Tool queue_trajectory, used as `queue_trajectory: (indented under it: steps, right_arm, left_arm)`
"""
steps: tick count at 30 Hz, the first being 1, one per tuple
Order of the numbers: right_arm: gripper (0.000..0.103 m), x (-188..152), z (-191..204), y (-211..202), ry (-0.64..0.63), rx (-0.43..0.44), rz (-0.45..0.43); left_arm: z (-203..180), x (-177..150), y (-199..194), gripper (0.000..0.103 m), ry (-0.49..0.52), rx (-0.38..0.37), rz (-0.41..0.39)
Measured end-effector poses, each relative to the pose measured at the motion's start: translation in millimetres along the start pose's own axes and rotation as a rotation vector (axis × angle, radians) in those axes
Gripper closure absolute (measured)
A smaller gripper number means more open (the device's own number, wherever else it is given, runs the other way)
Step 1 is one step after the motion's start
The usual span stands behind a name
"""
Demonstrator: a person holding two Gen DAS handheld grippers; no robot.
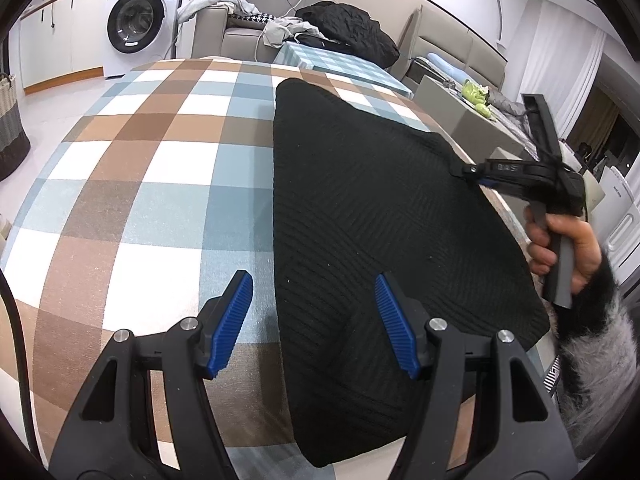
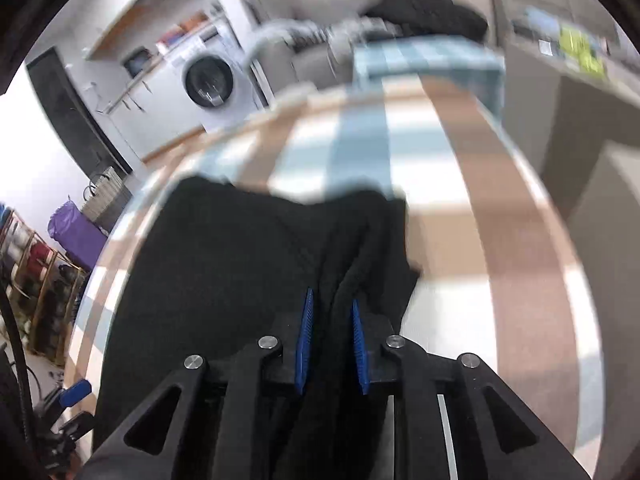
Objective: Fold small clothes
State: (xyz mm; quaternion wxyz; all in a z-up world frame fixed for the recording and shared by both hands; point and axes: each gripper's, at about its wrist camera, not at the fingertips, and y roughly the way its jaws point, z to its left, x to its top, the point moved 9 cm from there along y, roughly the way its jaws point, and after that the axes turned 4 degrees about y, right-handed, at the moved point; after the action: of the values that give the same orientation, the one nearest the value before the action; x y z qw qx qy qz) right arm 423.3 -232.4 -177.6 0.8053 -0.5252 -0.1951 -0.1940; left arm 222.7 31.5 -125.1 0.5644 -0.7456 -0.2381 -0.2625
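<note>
Folding under way on the checked table point(image 1: 132, 200): you have the black knit point(image 1: 380, 220) lying on its right half, its left edge straight and its body smooth, which reads as at least one fold already laid, though how many layers lie there cannot be told

Your right gripper point(image 1: 460, 170) sits at the knit's far right corner, jaws nearly together; the right wrist view, blurred, shows a bunch of the black cloth running up between the blue pads point(image 2: 306, 340), so it looks gripped, though contact is hard to confirm through the blur

Your left gripper point(image 1: 316, 320) hovers over the near left edge with its jaws standing wide and nothing pinched; one pad point(image 1: 232, 320) is above bare table, the other above the knit

Judged from this, you are partway through: the garment is flattened and squared on one side, but the right corner is not yet carried across, and the near end bulges past the table's front, so a further fold and a final tidy remain

A washing machine point(image 1: 132, 20) and a sofa point(image 1: 248, 36) piled with other clothes stand behind
</note>
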Motion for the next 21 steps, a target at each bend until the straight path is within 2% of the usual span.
queue_trajectory:
  steps: [2,5,10,11,12,13,14,17,19,21]
  right_arm:
    - [0.083,-15,7,-14,0.024,0.105,0.011]
    - [0.079,-46,12,-37,0.044,0.189,0.054]
    - [0.079,-106,14,-69,0.104,0.243,0.093]
    - [0.079,-111,16,-73,0.104,0.242,0.084]
    - [0.086,-115,17,-76,0.096,0.235,0.065]
    - [0.099,-116,18,-77,0.077,0.216,0.053]
    - [0.099,-115,21,-82,0.053,0.192,0.034]
    - [0.099,-111,24,-92,0.053,0.199,0.010]
    - [0.098,-122,14,-85,0.060,0.125,0.057]
    - [0.096,-134,7,-84,0.086,0.118,0.094]
  left_arm:
    - [-1,-1,0,0.042,0.006,0.002,0.000]
    - [-2,-1,0,0.042,0.008,-0.005,0.001]
    - [-8,-3,2,0.042,0.019,-0.016,0.008]
    - [-9,-4,2,0.042,0.023,-0.019,0.008]
    - [-9,-4,2,0.042,0.025,-0.020,0.009]
    - [-10,-5,3,0.042,0.026,-0.021,0.013]
    - [-11,-5,2,0.042,0.028,-0.020,0.016]
    - [-11,-6,-2,0.042,0.037,-0.011,0.008]
    - [-10,-8,-5,0.042,0.032,-0.010,0.004]
    - [-8,-10,-5,0.042,0.027,-0.007,0.010]
